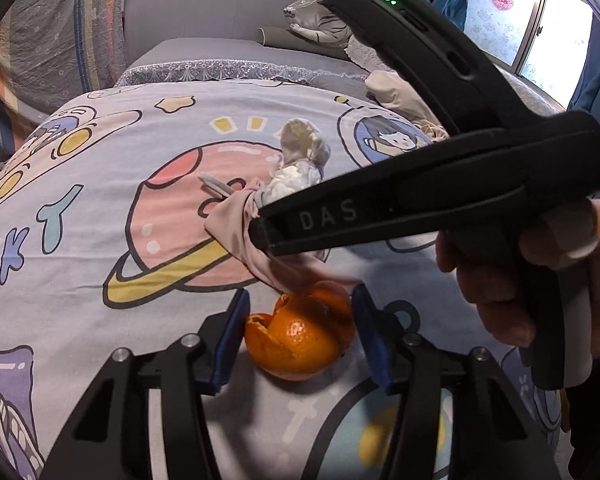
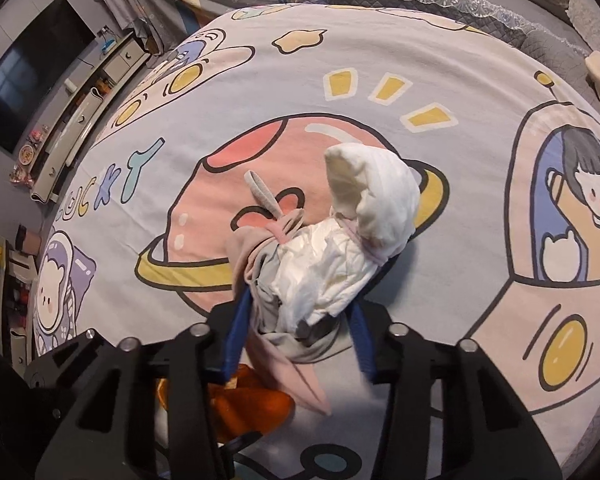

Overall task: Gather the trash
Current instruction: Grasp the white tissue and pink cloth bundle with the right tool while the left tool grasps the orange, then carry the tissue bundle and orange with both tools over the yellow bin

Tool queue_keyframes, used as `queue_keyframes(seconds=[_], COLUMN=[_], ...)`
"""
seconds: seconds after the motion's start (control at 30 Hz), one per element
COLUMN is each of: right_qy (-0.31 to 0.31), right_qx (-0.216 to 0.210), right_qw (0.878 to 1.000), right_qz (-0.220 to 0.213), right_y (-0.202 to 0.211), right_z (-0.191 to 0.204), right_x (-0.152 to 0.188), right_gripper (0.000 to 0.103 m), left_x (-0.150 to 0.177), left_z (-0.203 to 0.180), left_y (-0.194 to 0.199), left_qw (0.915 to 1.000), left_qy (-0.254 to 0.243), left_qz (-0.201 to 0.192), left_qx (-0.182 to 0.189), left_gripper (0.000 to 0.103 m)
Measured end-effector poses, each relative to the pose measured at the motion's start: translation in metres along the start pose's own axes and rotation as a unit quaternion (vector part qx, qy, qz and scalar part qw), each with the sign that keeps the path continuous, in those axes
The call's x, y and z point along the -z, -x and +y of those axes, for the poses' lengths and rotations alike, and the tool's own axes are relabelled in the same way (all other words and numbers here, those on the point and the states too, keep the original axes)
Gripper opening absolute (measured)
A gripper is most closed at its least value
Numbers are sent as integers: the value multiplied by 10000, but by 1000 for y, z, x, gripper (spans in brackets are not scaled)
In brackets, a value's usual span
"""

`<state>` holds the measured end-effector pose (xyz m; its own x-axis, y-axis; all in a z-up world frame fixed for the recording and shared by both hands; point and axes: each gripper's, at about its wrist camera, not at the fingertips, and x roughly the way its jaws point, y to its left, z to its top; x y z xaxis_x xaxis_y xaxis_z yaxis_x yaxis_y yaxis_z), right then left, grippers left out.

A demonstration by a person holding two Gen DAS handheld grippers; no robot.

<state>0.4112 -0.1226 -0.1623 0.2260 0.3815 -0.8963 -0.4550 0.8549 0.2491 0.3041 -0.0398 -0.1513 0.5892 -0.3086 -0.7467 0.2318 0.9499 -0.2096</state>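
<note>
**Left wrist view: orange peel between the jaws, bundle in the other gripper**

Left wrist view: the left gripper points down at a bed covered with a cartoon space-print sheet. Its blue pads stand at a middling width on either side of an orange peel that lies on the sheet; the left pad looks to touch the peel's edge, the right one sits right at its other side, and I cannot tell whether they press on it. Just beyond the peel, a pink and grey cloth wrapped around crumpled white paper hangs from the tip of the right gripper, which reaches in from the right, a hand on its handle.

Right wrist view: a dark television and a low cabinet stand at the far left. In the middle, the right gripper's jaws are narrowed onto the bundle of cloth and white paper, pads pressing its sides, above the pink planet print. Below the left pad, part of the orange peel shows.
</note>
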Motion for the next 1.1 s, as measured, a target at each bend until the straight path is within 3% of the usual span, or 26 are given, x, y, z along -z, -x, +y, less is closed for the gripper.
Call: queue_keyframes(seconds=[0.17,0.6,1.1], right_qy=[-150,-599,-971], right_qx=[-51,572,1141], right_qw=[9997,9937,9750], right_qz=[-182,-754,-1638], right_y=[4,36,129], right_z=[-4,-46,-81], right_x=[-2,-3,52], right_gripper=[28,25,25], left_x=[2,-3,-7], left_z=[-7,-4,-18], left_y=[2,9,35], left_qw=[9998,9997,9976], left_qy=[-195,-205,-466], left_qz=[-66,-97,-484], left_qx=[-42,101,136], left_gripper=[36,27,22])
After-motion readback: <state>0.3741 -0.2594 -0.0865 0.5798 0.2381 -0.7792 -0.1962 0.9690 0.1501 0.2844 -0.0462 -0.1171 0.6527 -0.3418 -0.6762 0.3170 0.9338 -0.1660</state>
